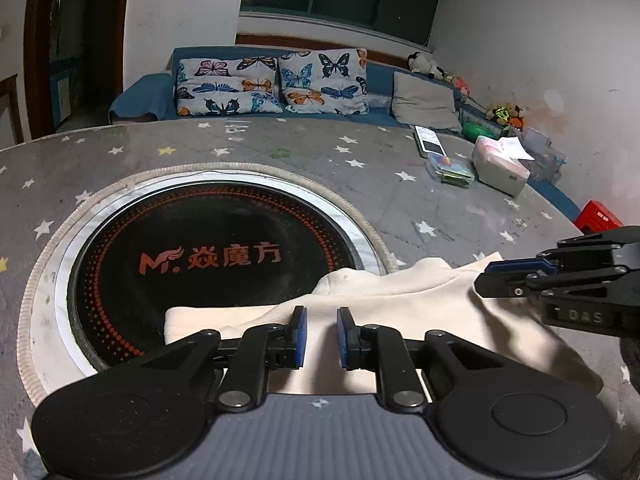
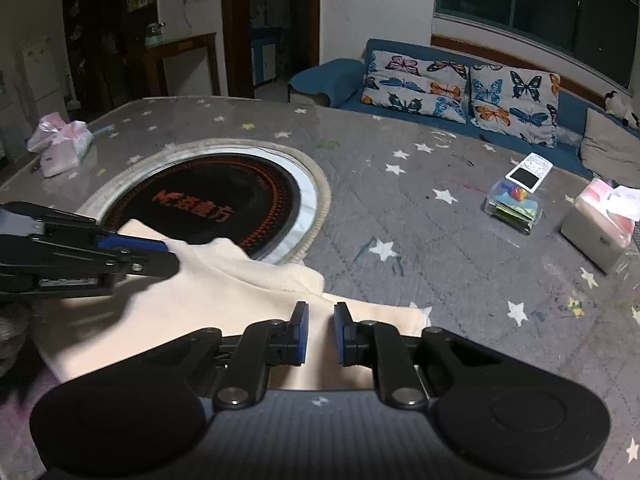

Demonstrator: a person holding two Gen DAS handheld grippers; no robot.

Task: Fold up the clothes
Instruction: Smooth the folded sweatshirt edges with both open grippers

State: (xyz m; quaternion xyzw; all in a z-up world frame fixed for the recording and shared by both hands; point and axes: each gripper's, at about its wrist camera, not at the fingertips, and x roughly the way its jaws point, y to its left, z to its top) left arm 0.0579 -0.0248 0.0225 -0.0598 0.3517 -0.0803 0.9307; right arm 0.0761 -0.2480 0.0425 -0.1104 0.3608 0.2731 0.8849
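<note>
So there's this big round table [image 1: 248,148] with a grey star-print cover, and a black cooktop [image 1: 208,264] with orange lettering sunk into its middle. I'll use that cooktop as the reference point.

The cream garment [image 1: 400,300] lies on the near side of the cooktop, one bunched corner lapping over its black glass and steel rim, the rest spread flat on the cover toward the table edge.

Both grippers point down at it. The left gripper [image 1: 322,334] sits over the part of the cloth nearest the cooktop, blue pads only a narrow gap apart with cream fabric showing between them. I honestly can't tell if they're pinching it or just hovering. Same deal with the right gripper [image 2: 321,332]: narrow gap, cloth underneath, can't call it. It's over the garment's edge on the side away from the cooktop.

Further off past the cooktop, toward the blue sofa [image 2: 344,76] with butterfly cushions [image 2: 416,80]: a tissue box [image 2: 596,232], a clear plastic box [image 2: 516,204] and a remote [image 2: 528,172].
</note>
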